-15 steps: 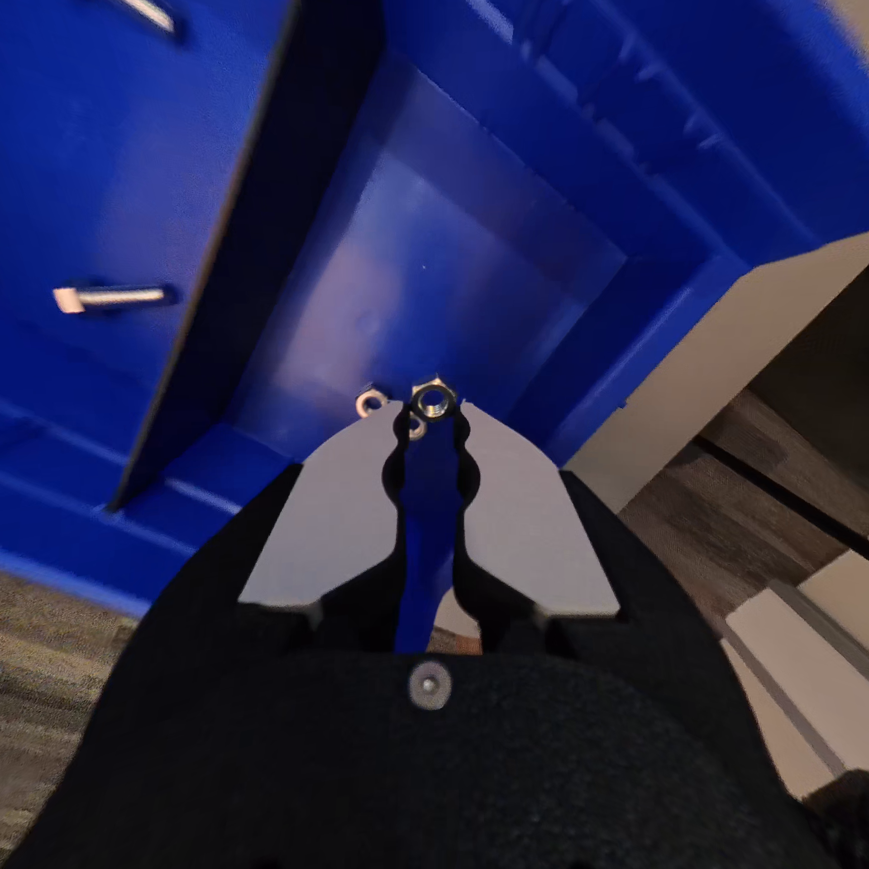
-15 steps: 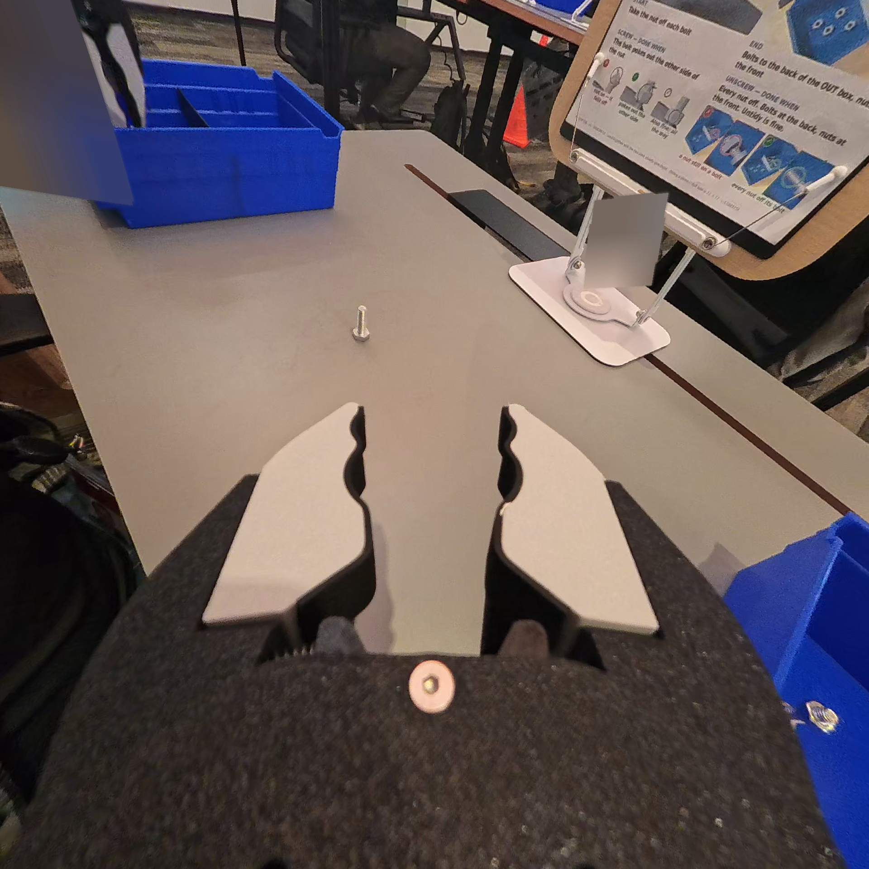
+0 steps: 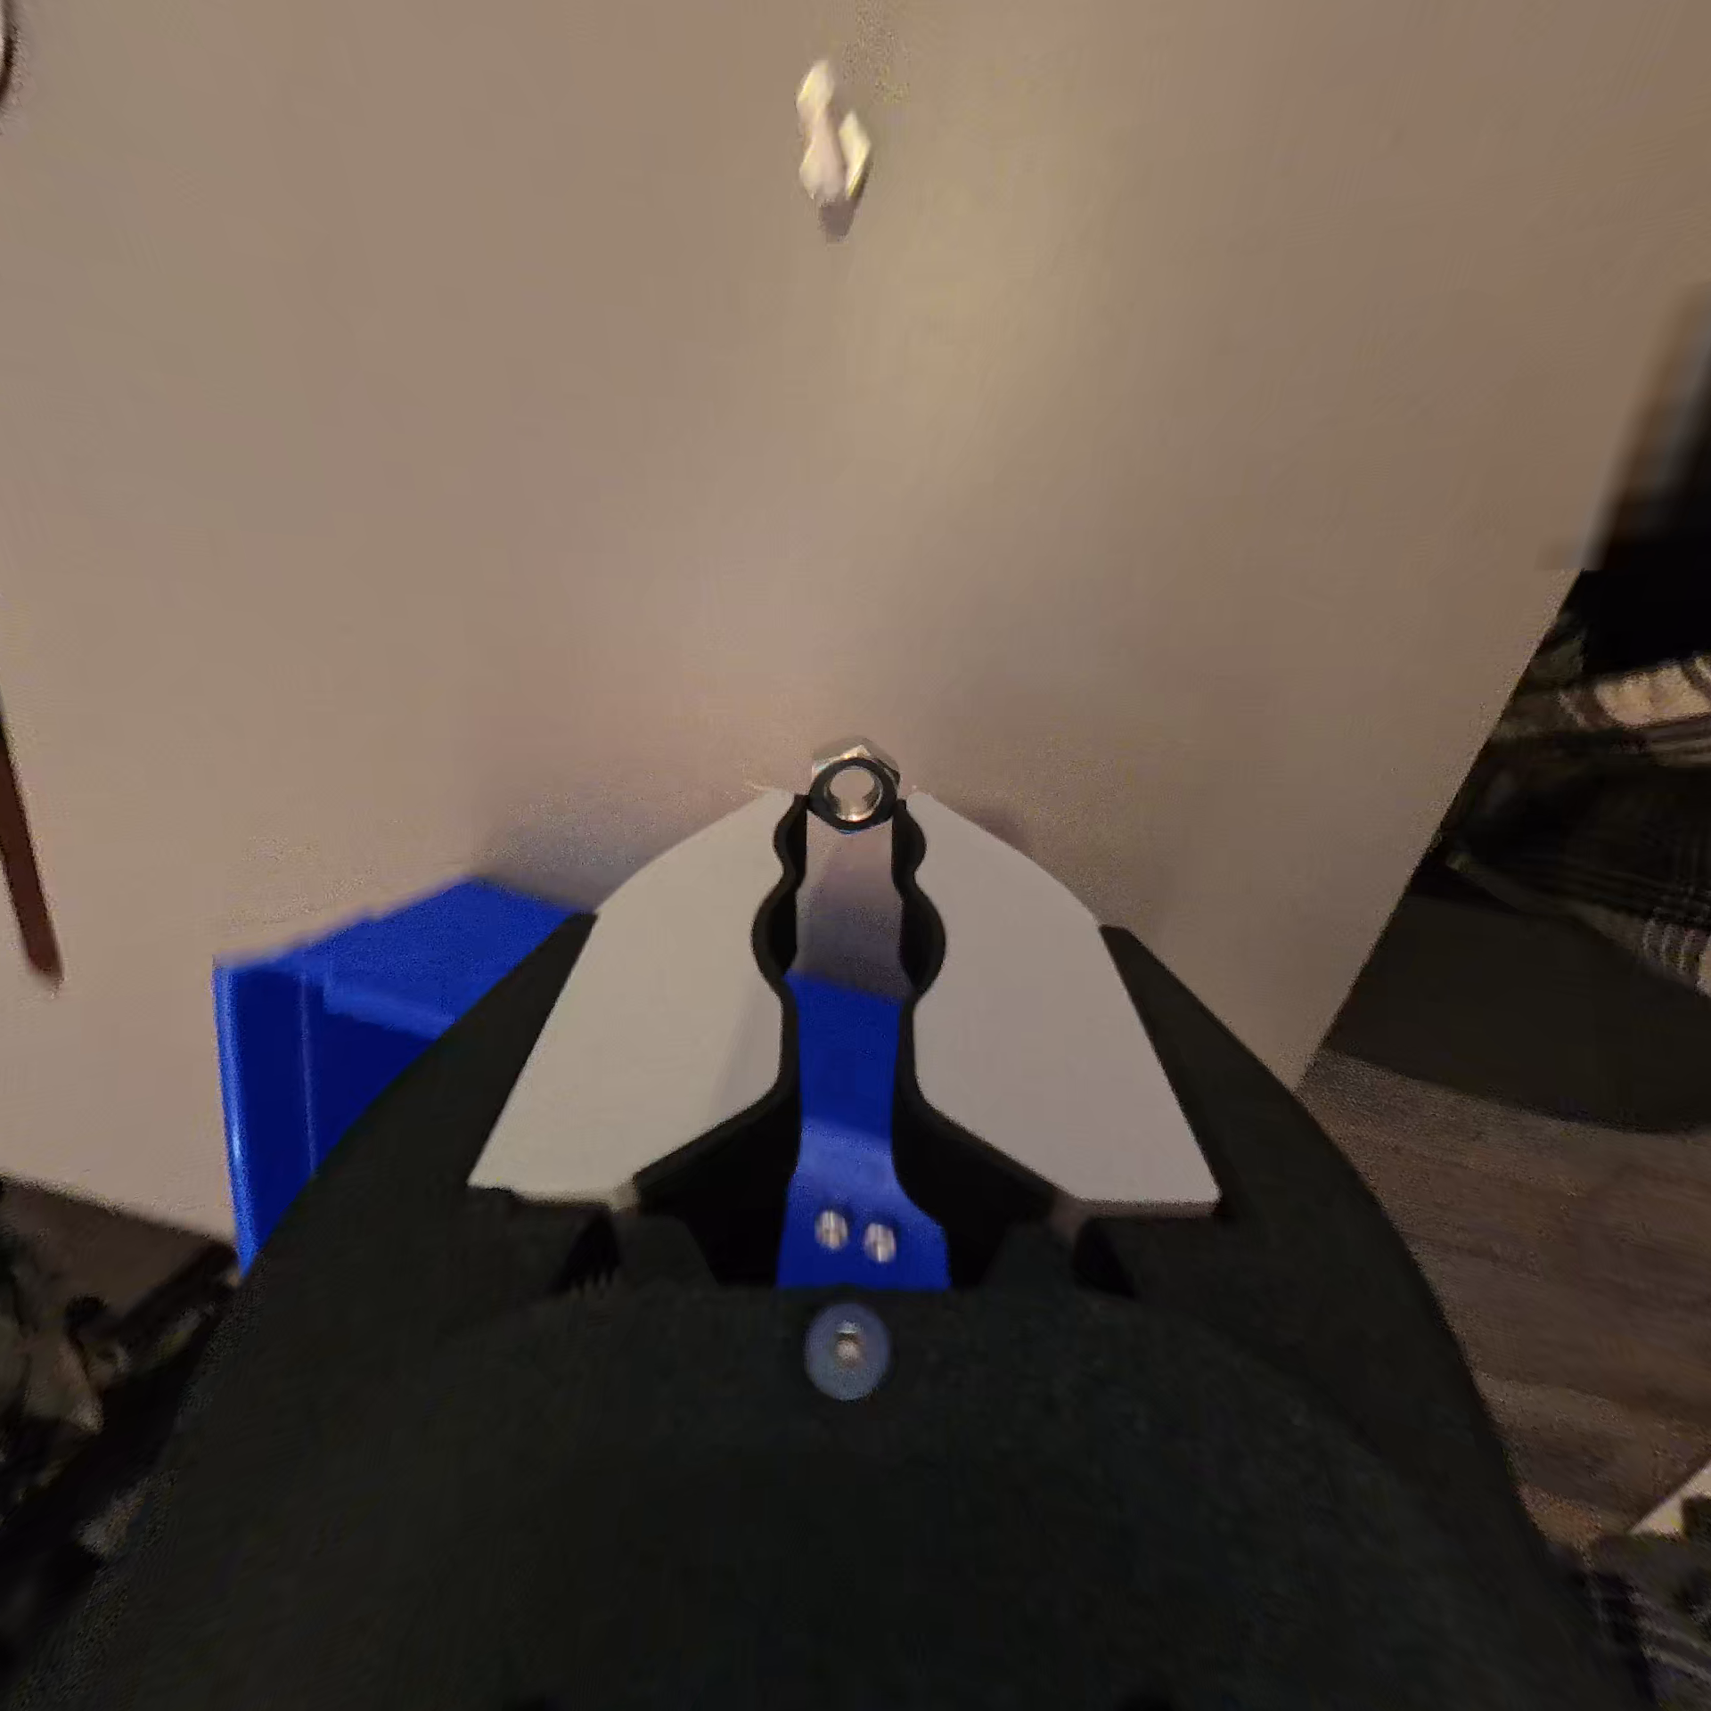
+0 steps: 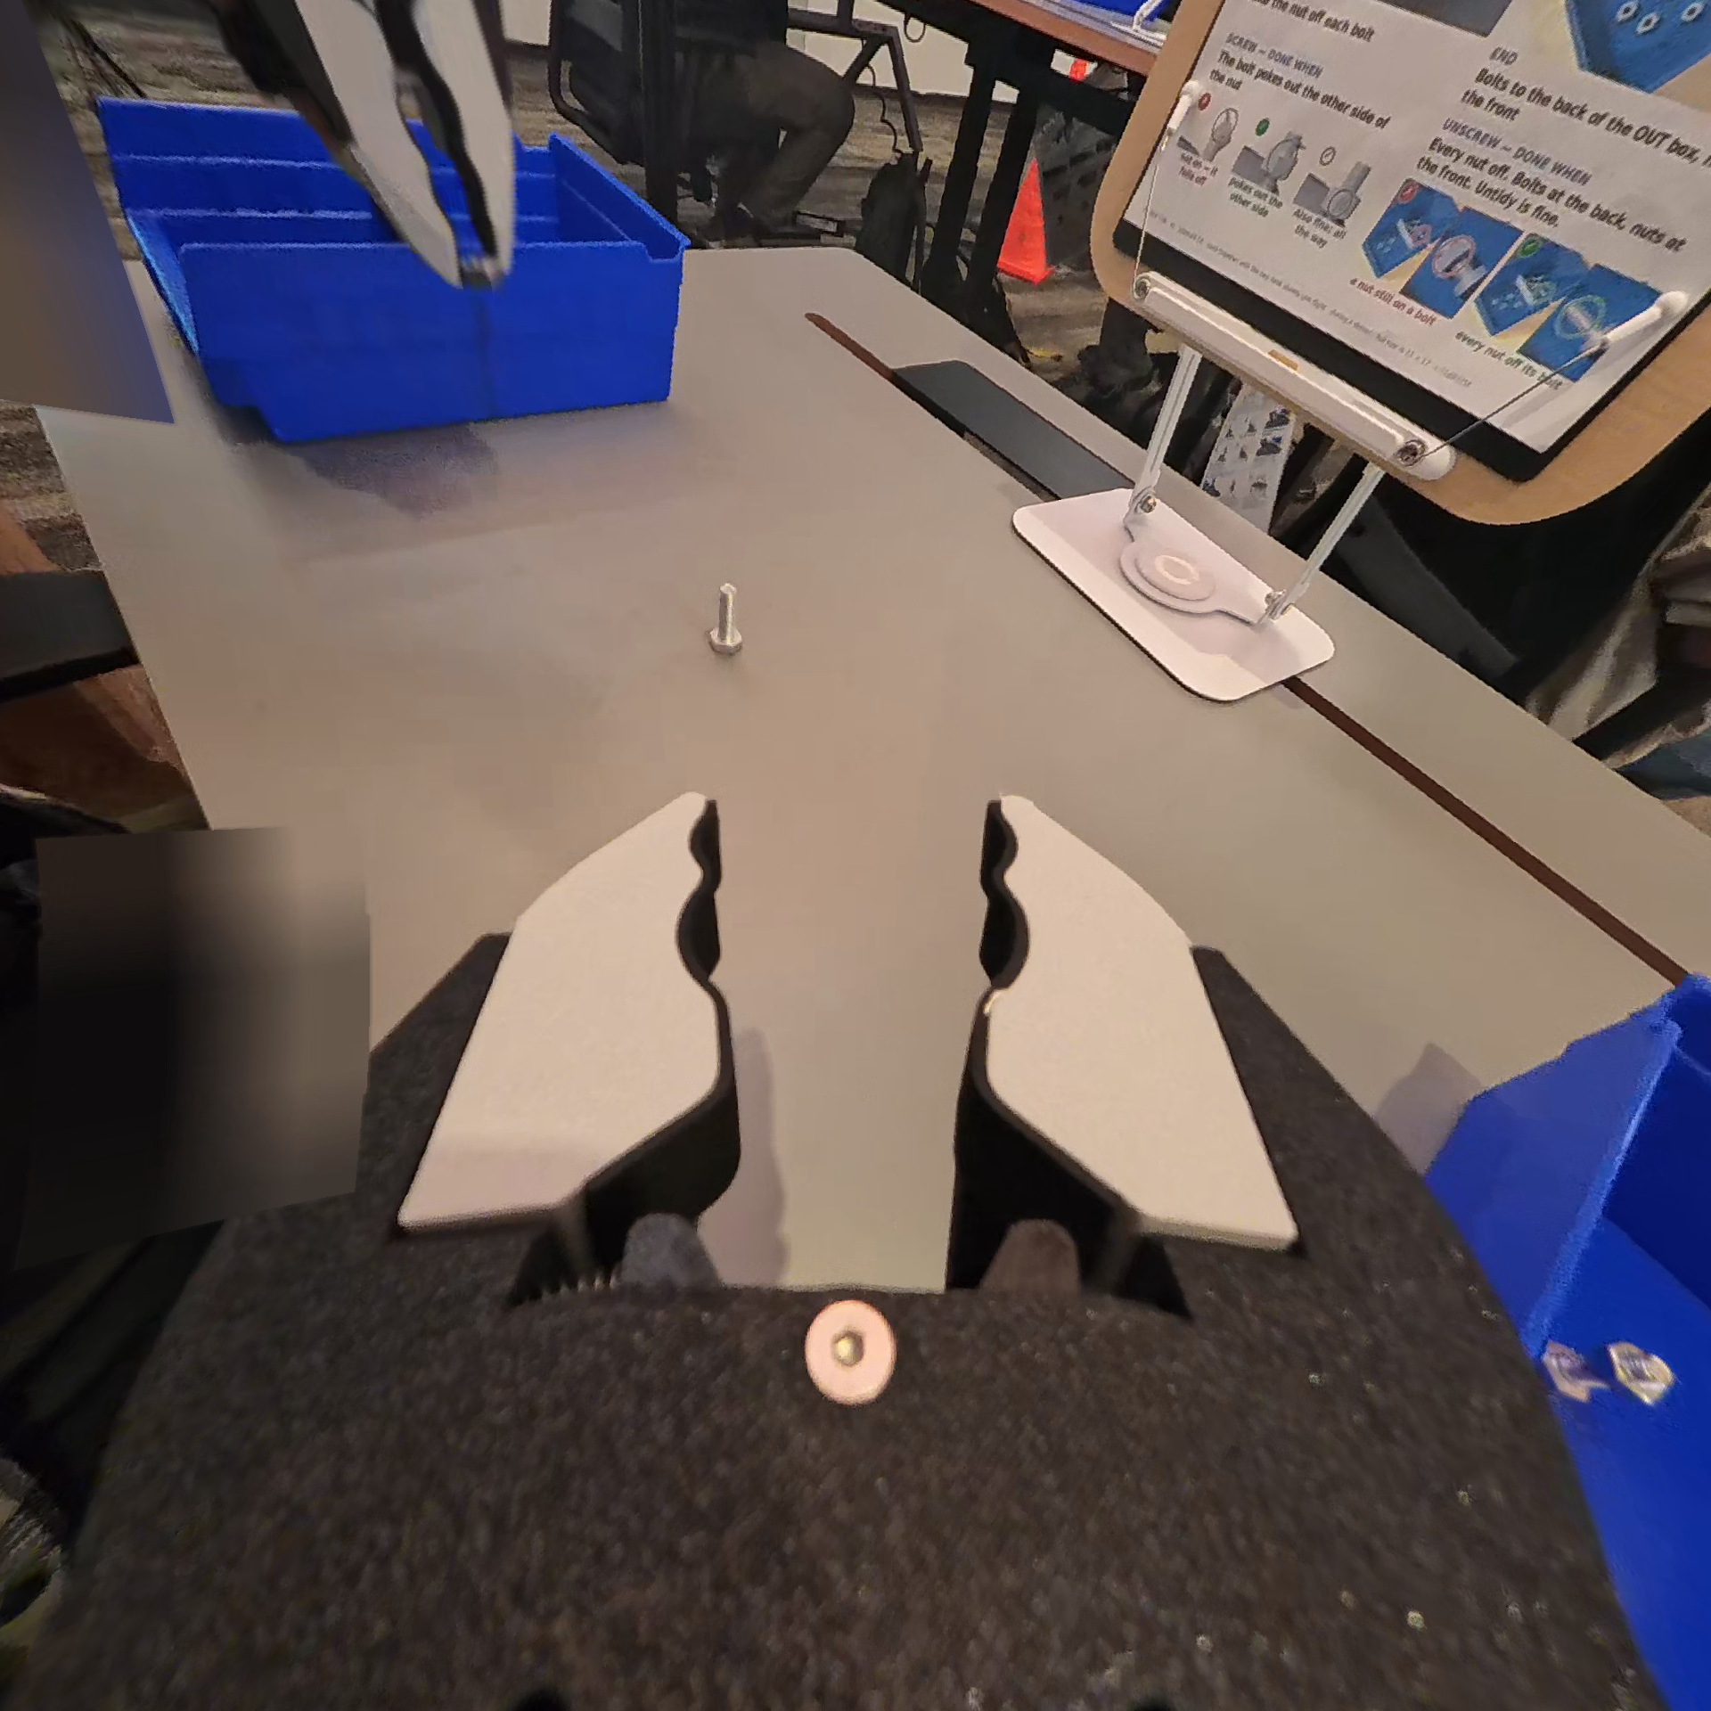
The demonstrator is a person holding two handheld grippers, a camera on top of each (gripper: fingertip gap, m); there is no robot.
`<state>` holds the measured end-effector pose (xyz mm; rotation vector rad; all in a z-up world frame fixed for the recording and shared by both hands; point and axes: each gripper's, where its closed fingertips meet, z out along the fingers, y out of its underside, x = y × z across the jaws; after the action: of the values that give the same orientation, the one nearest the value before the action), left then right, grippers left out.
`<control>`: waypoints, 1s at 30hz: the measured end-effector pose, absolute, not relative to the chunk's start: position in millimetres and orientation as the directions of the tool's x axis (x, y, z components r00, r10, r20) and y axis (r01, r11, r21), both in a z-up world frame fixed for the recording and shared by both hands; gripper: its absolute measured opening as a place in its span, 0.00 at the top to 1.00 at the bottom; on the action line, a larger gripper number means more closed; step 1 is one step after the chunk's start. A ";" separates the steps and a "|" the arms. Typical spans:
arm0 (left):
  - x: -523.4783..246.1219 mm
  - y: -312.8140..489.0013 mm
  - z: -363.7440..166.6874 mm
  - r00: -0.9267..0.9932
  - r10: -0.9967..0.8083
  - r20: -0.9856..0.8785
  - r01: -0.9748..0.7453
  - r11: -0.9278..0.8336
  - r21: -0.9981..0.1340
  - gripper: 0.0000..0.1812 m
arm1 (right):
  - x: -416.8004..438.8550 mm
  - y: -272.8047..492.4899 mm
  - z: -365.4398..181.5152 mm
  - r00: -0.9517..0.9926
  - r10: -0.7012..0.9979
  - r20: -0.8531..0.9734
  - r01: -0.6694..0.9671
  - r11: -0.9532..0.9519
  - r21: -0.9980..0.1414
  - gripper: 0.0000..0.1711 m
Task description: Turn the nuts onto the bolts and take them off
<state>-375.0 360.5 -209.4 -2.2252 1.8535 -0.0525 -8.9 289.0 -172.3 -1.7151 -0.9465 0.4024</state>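
My left gripper point(image 3: 850, 798) is shut on a silver hex nut point(image 3: 850, 794) at its fingertips, held in the air above the grey table point(image 3: 463, 463). A bolt point(image 3: 830, 153) stands head-down on the table, blurred, ahead of it. In the right wrist view the same bolt point(image 4: 725, 622) stands upright in the middle of the table point(image 4: 463, 602), ahead of my right gripper point(image 4: 852, 815), which is open and empty. The left gripper point(image 4: 472, 264) shows at the top left, above the far blue bin point(image 4: 444, 315).
A blue bin point(image 3: 370, 1009) lies below my left gripper, with two nuts point(image 3: 854, 1239) inside. A second blue bin point(image 4: 1620, 1250) at the right holds loose nuts point(image 4: 1634, 1372). A white stand point(image 4: 1176, 602) carries an instruction board point(image 4: 1407, 194). A seated person point(image 4: 768, 111) is behind the table. Some 40 centimeters of space lies between my two pairs of fingers.
My left gripper has lifted out of the blue bin with the nut and swung toward the bolt on the table. The right gripper has barely moved.
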 end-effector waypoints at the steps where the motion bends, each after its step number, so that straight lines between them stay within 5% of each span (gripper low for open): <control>1: -355.4 361.4 -220.4 0.165 -0.979 -0.117 -0.968 -0.138 -0.210 0.90 | -6.1 287.0 -172.6 0.631 0.753 0.187 0.393 -0.103 -0.914 0.68; 10: -283.6 367.4 -323.0 0.091 -0.996 0.026 -0.983 -0.094 -0.160 0.91 | 13.5 274.4 -172.6 0.666 0.723 0.184 0.386 -0.123 -0.914 0.69; 30: -265.0 391.0 -329.9 0.119 -0.990 0.072 -0.940 -0.135 -0.312 0.89 | -70.3 324.6 -210.5 0.480 0.871 0.102 0.455 -0.148 -0.878 0.69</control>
<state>-265.0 391.0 -329.9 -2.1993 1.9288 -0.3902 -70.3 324.6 -210.5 -1.7781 -1.1252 0.5489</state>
